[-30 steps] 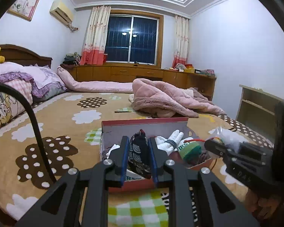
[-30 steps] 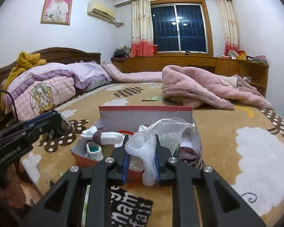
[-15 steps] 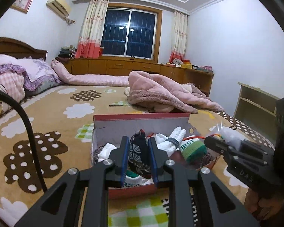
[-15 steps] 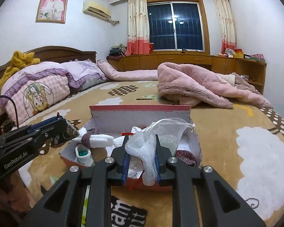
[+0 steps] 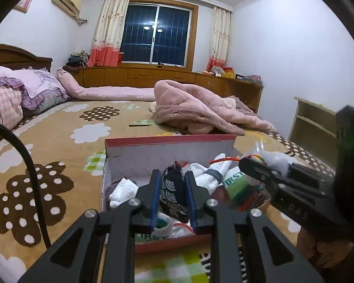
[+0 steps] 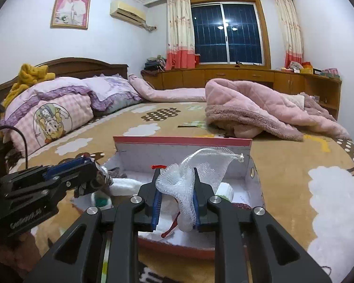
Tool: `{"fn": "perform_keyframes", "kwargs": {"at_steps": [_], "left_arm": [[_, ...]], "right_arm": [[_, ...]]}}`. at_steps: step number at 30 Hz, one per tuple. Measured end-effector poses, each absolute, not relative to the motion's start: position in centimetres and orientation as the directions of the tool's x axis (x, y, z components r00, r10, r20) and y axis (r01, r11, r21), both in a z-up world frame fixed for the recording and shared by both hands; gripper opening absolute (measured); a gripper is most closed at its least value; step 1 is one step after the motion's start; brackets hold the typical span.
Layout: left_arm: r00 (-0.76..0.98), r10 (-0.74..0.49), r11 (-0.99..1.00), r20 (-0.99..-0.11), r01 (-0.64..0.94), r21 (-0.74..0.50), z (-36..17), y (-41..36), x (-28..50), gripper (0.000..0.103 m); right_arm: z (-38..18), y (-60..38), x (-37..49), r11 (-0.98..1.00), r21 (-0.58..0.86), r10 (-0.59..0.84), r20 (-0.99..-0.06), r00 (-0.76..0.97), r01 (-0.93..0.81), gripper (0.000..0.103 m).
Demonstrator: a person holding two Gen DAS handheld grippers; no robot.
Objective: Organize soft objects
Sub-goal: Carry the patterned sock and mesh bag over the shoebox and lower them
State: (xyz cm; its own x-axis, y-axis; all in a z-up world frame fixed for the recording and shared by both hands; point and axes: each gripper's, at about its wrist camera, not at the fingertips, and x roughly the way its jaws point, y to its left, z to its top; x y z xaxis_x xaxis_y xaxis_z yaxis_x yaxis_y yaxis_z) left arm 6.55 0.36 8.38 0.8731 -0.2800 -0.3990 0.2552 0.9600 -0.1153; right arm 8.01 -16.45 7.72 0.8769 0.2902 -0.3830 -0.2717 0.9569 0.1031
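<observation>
Socks (image 5: 210,179) and other soft pieces are heaped in a red-rimmed cardboard box (image 5: 170,141) that is set on the bed (image 5: 59,146). Both grippers are held over the near edge of the box, tilted slightly down toward it. The left gripper (image 5: 171,188) is closed narrowly on a dark pouch (image 5: 172,186) printed with pale wave arcs; the pouch is pinched upright between the blue pads. The right gripper (image 6: 177,188) is clamped on a white mesh bag (image 6: 195,172), whose loose net is bunched between the pads and fanned out above them toward a knotted cord end.

Each gripper is seen from the side in the other's view, cut off by the frame edge, with part of a hand (image 5: 323,250) below it. The lower box contents are hidden behind the fingers, and only fragments of lettering on a green-and-white sock (image 5: 236,184) can be read. What lies under the mesh bag is hard to make out.

The bed cover (image 6: 283,165) is plush, tan with brown and white flower shapes. A pink quilted blanket (image 6: 259,108) is crumpled behind the box.
</observation>
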Motion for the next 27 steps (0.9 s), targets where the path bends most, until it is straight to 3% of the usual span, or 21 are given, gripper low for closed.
{"fn": "perform_keyframes", "kwargs": {"at_steps": [13,23,27], "left_arm": [[0.872,-0.216,0.974,-0.438,0.224,-0.034,7.2,-0.9,10.0,0.021],[0.857,-0.241,0.964,-0.455,0.267,-0.006,6.7,-2.2,12.0,0.02],[0.845,-0.266,0.957,-0.464,0.288,-0.023,6.9,-2.3,13.1,0.02]], "right_arm": [[6.7,-15.5,10.5,0.956,0.088,0.289,-0.436,0.852,-0.279,0.022],[6.8,-14.7,12.6,0.946,0.077,0.315,-0.451,0.835,-0.315,0.021],[7.3,-15.5,13.9,0.93,0.17,0.366,-0.457,0.811,-0.325,0.021]]}}
